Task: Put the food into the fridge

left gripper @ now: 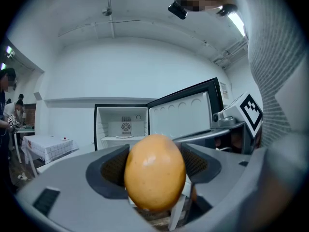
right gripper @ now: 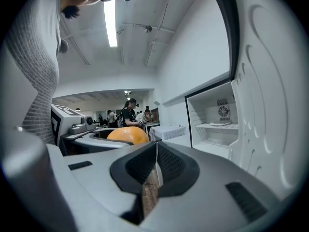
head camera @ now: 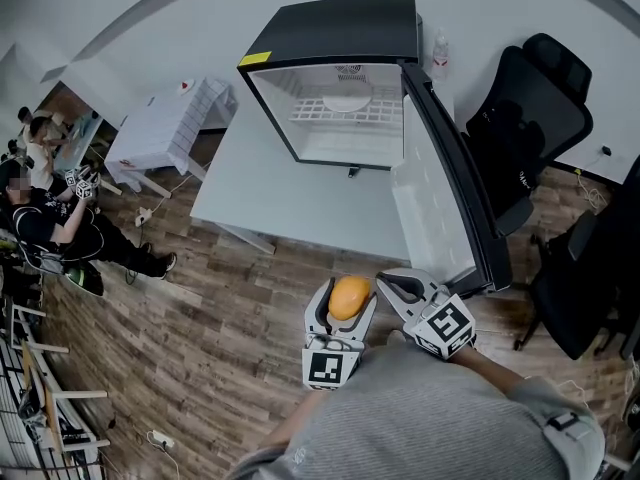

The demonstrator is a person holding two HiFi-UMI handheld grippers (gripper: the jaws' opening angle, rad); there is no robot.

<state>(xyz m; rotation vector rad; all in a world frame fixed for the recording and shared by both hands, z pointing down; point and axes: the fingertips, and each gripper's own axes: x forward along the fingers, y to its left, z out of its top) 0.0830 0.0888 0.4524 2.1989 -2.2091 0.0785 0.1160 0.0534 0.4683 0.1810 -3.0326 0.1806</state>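
Left tool [head camera: 344, 303] clamped wide on the orange [left gripper: 155, 172], well short of the open fridge [head camera: 340, 38] on the desk [head camera: 290, 208], right tool [right gripper: 157, 166] closed and empty; carry it level, clear of the door [head camera: 428, 193], onto the shelf [head camera: 345, 115]

fridge [head camera: 335, 38] is up on the desk [head camera: 290, 208], door [head camera: 450, 178] swung out to the right, chair [head camera: 525, 118] right of that. The fruit [head camera: 349, 300] sits in the left gripper [head camera: 348, 286] in front of the desk, right gripper [head camera: 384, 279] just beside
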